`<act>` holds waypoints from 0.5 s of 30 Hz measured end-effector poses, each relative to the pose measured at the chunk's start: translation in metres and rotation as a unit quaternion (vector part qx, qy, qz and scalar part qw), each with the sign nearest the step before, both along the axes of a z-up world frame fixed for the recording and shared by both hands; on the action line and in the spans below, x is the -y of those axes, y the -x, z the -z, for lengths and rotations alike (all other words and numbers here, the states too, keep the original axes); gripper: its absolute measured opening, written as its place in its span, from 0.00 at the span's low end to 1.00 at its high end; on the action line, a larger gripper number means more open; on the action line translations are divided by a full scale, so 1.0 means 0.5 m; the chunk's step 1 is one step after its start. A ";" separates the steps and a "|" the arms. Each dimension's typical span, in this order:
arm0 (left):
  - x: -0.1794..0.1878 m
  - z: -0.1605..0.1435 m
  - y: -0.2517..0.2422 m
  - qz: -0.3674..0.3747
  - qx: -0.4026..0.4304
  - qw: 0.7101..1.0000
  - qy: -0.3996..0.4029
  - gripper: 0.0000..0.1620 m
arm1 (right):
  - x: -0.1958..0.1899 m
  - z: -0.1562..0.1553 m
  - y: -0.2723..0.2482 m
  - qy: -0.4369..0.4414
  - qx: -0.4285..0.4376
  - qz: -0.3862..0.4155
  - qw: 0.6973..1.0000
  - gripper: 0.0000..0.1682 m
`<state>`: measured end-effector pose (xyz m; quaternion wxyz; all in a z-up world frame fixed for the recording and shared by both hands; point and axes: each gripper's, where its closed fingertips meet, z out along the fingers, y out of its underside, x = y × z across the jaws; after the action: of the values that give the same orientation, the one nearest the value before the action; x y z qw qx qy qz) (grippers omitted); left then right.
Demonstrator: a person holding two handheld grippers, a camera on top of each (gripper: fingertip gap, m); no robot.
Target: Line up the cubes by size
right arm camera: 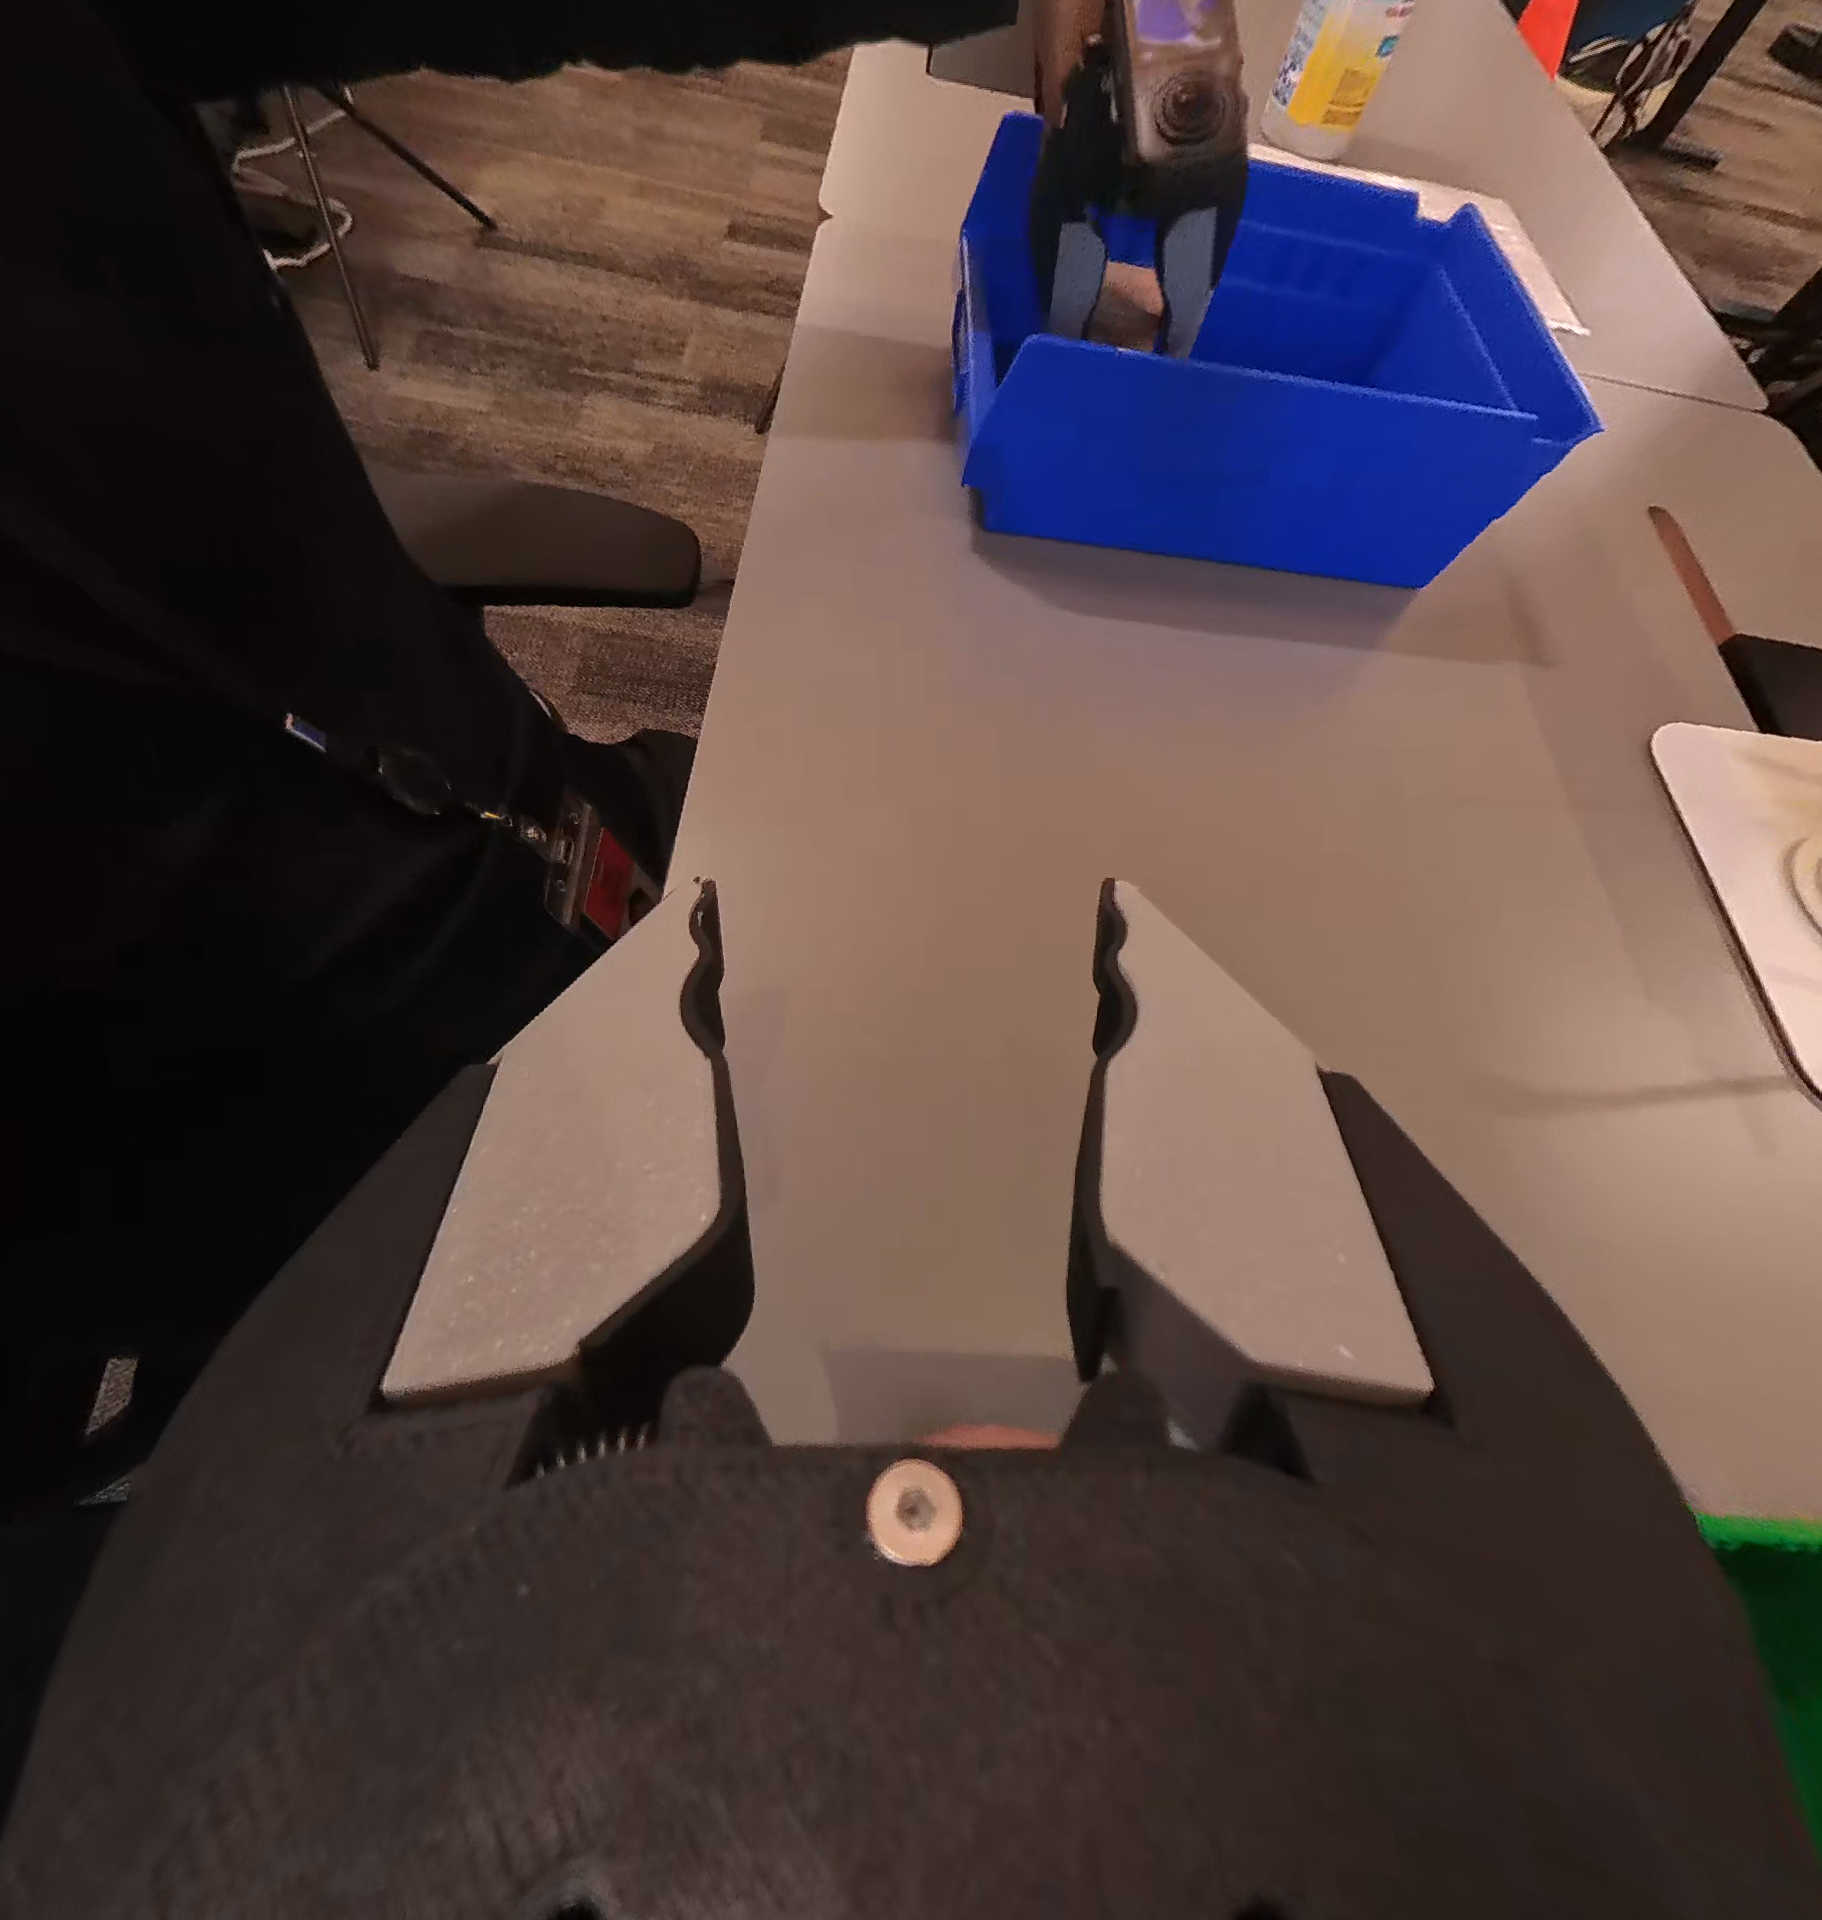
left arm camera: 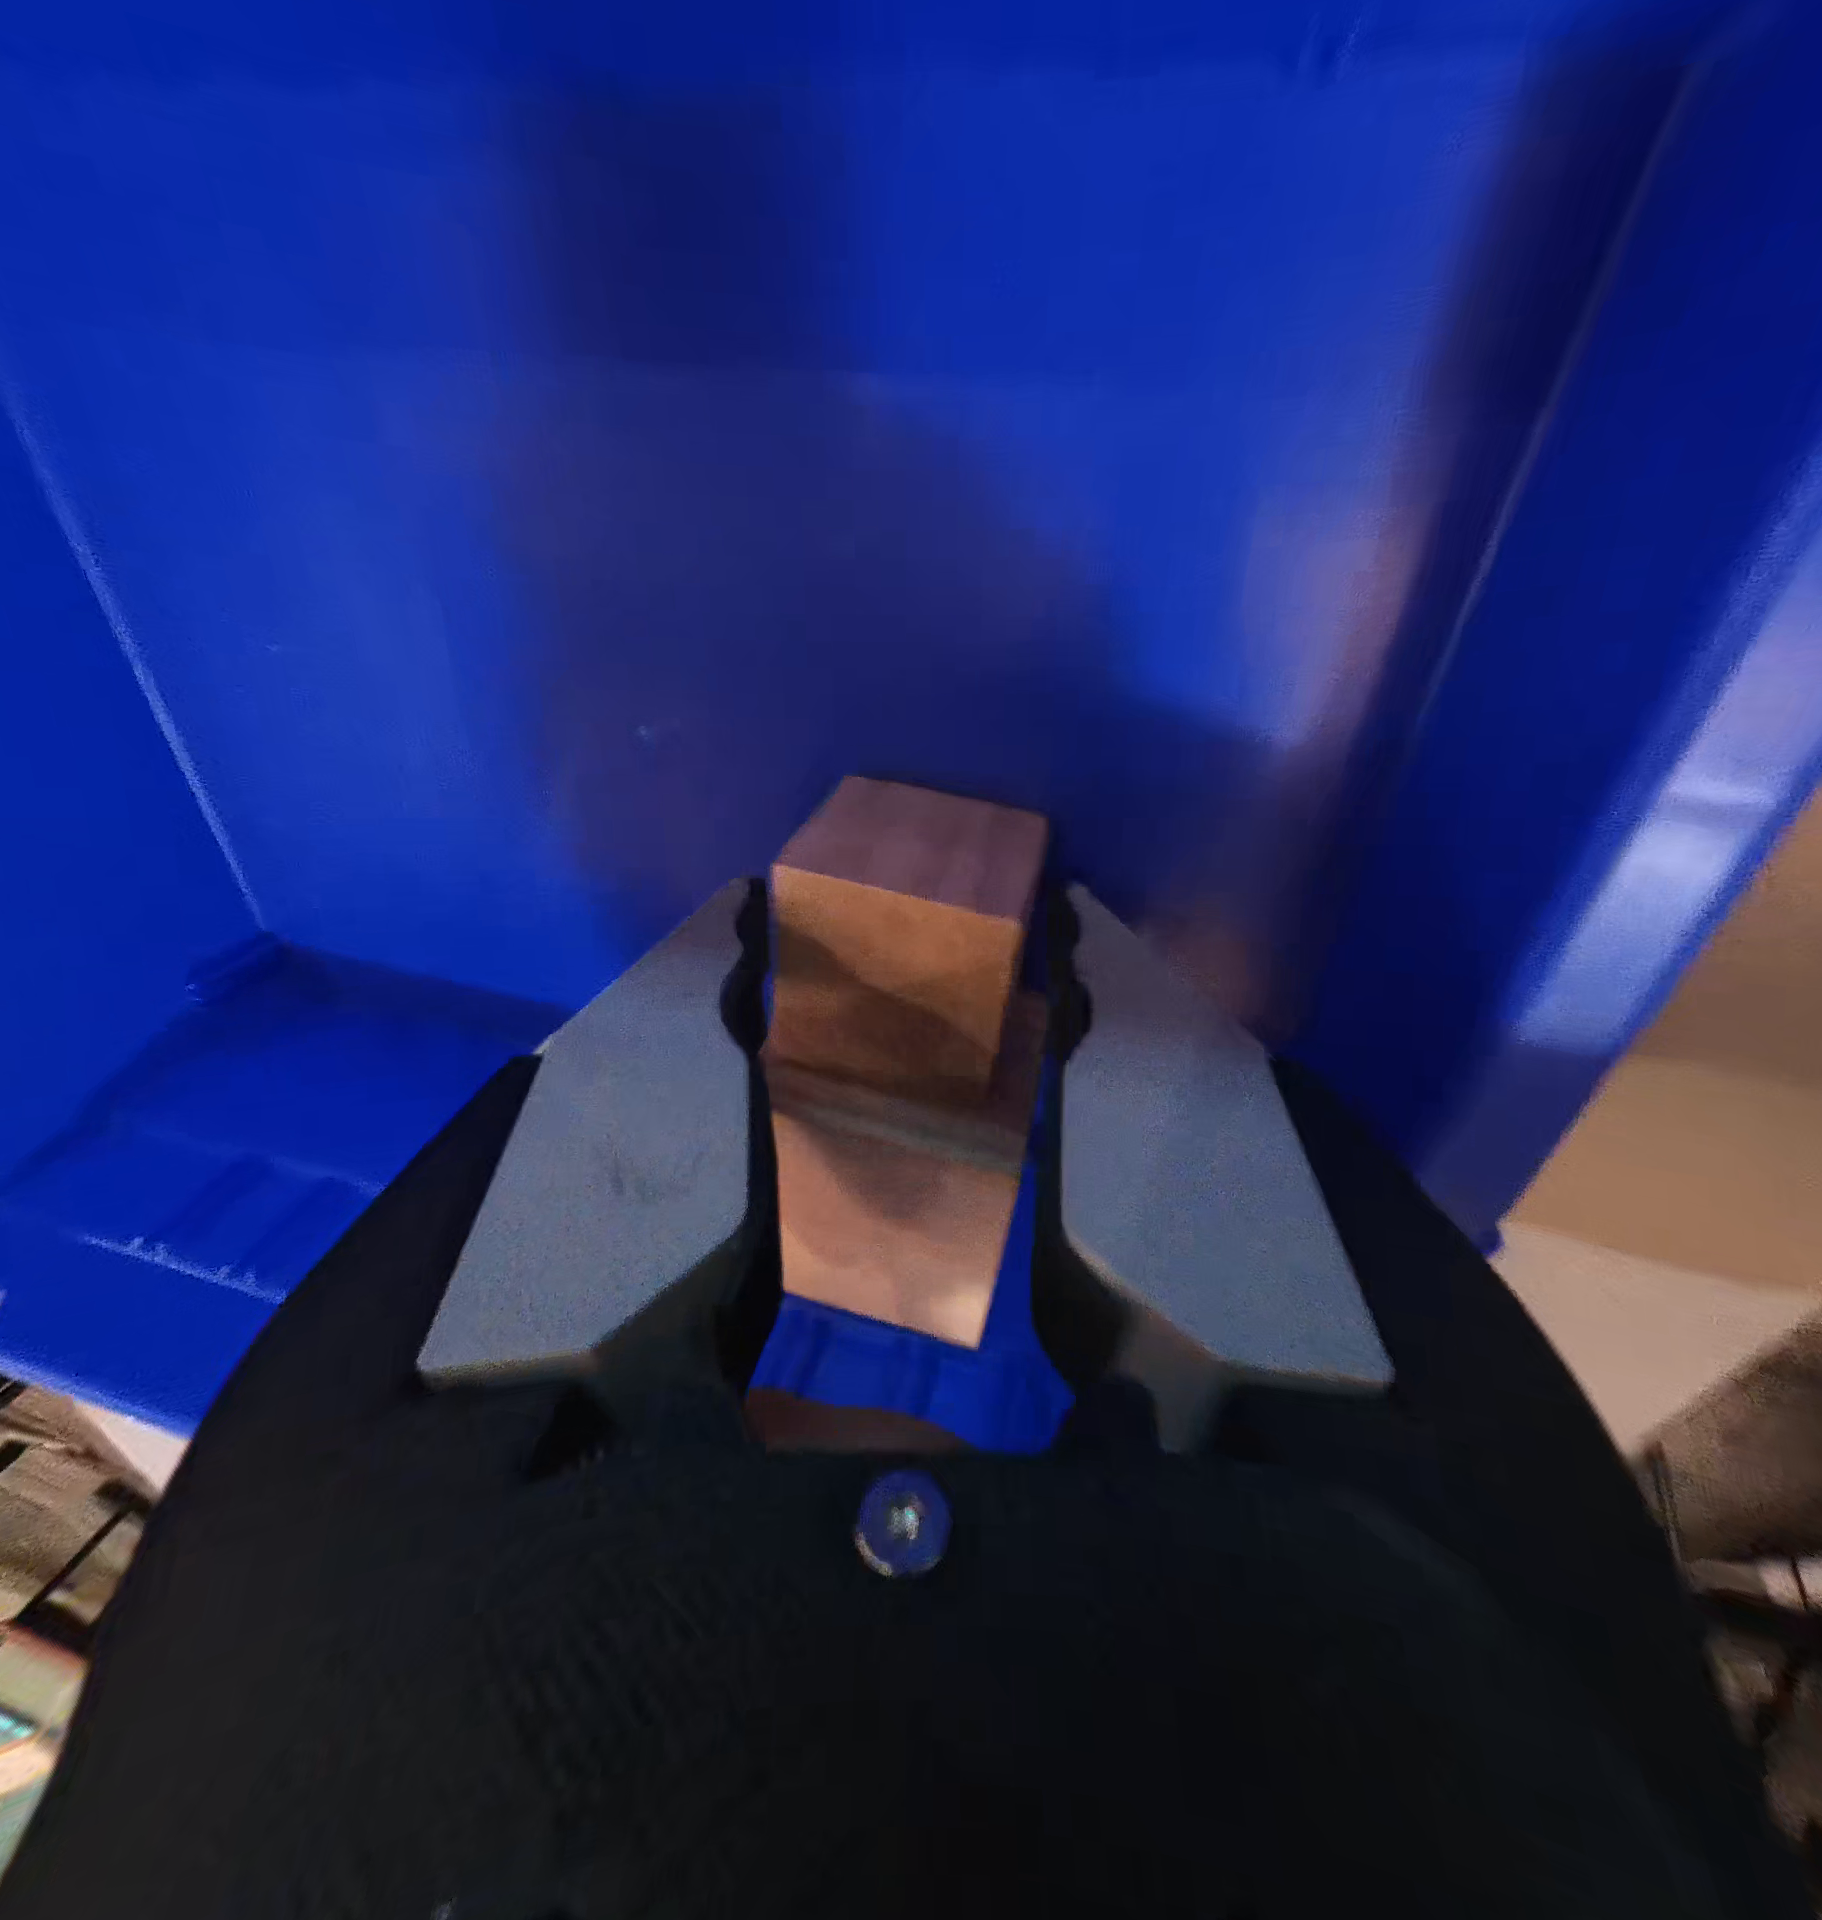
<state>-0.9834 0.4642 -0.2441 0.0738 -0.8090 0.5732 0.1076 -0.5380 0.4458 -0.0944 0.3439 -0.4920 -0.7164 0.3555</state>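
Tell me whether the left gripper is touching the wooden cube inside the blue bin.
Touching. In the left wrist view the left gripper has both fingers pressed against opposite sides of the wooden cube, no gap showing, inside the blue bin.

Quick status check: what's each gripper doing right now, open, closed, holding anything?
Left gripper: jaws closed on a wooden cube, inside the blue bin.
Right gripper: jaws open, empty, above the grey table.

smooth wooden cube; glossy blue plastic bin; matt grey table.
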 end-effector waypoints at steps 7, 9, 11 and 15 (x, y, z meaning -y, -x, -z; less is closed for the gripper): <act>-0.009 -0.010 -0.009 0.045 -0.014 0.998 -0.031 0.28 | 0.022 0.014 0.023 0.001 0.002 -0.009 1.000 0.40; -0.020 -0.029 -0.025 0.056 0.000 0.996 -0.066 0.27 | 0.024 0.019 0.033 0.006 0.003 -0.006 1.000 0.39; -0.035 -0.063 -0.052 0.071 0.021 0.990 -0.120 0.27 | 0.021 0.025 0.047 0.026 0.007 0.006 1.000 0.39; -0.061 -0.176 -0.163 0.107 0.130 0.953 -0.252 0.27 | 0.000 0.014 0.091 0.073 -0.012 0.045 0.996 0.39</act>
<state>-0.9017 0.4948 -0.1562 0.3604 -0.7050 0.5958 0.1343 -0.5837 0.4457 -0.1013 0.3314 -0.5429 -0.6615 0.3972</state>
